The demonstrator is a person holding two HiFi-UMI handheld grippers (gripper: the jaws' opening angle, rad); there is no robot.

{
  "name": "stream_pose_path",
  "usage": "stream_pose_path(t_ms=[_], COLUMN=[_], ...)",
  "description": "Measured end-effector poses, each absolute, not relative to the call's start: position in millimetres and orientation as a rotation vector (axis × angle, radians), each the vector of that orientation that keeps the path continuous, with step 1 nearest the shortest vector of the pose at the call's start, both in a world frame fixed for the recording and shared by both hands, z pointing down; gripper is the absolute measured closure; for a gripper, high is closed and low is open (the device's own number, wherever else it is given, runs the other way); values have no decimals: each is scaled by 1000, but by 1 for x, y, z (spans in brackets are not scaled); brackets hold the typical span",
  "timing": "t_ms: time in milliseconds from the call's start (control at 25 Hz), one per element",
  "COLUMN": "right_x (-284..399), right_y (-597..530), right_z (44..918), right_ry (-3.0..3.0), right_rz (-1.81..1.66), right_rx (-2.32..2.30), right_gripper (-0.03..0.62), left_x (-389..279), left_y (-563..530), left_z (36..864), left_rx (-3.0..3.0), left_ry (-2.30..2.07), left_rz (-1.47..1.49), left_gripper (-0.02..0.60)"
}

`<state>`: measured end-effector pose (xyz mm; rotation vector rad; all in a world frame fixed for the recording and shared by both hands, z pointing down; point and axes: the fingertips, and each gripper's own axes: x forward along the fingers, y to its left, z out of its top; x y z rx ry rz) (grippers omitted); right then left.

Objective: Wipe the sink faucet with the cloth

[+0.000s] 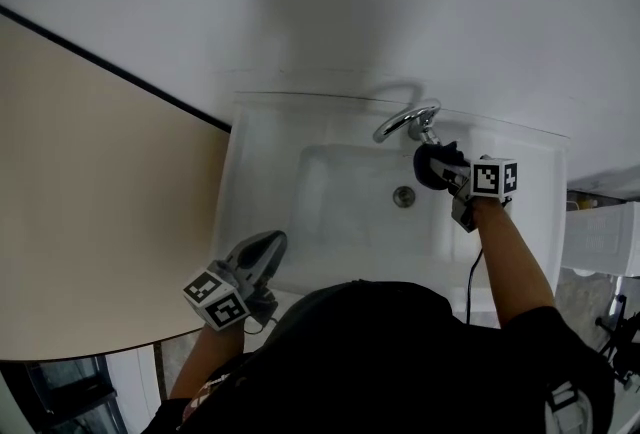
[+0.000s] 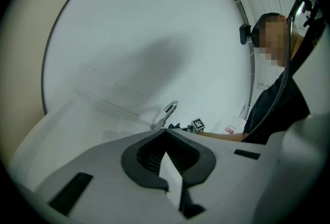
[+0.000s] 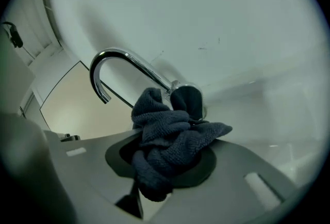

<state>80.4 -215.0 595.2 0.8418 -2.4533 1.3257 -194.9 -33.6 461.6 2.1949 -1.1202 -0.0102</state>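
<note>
A curved chrome faucet [image 1: 405, 120] rises at the back of the white sink [image 1: 250, 172]. My right gripper [image 1: 445, 170] is shut on a crumpled dark blue cloth [image 1: 437, 165], held against the faucet's base just right of the spout. In the right gripper view the cloth [image 3: 165, 140] bulges out of the jaws and touches the base of the faucet [image 3: 118, 60]. My left gripper [image 1: 268, 247] rests shut and empty over the sink's front left rim. In the left gripper view the left gripper [image 2: 166, 138] points toward the distant faucet [image 2: 170, 111].
A round drain [image 1: 404, 196] lies in the basin below the faucet. A beige panel [image 1: 90, 202] stands left of the sink and a white wall behind it. A white container [image 1: 600, 237] sits at the right. The person's torso [image 2: 278, 109] fills the right of the left gripper view.
</note>
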Motion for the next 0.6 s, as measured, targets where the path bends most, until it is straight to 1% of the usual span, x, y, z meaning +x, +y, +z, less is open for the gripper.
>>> stream_pose_path(t_ms=[240, 360, 440, 560, 600], right_x=[107, 108, 100, 74, 62], right_y=[-233, -235, -230, -227, -229], right_z=[579, 579, 582, 582, 583], right_ry=[-2466, -2392, -2280, -1994, -1885], right_rz=[1285, 1120, 776, 18, -180], right_rx=[1084, 1126, 1105, 893, 803], right_gripper=[485, 485, 485, 484, 484], left_x=[-200, -205, -206, -203, -203], left_y=[-30, -28, -26, -21, -20], left_z=[467, 471, 472, 474, 476], left_rx=[2198, 2199, 2201, 2211, 2213], left_ry=[-1101, -1093, -1087, -1067, -1062], left_rz=[-62, -92, -110, -135, -146], left_gripper=[589, 589, 589, 589, 589])
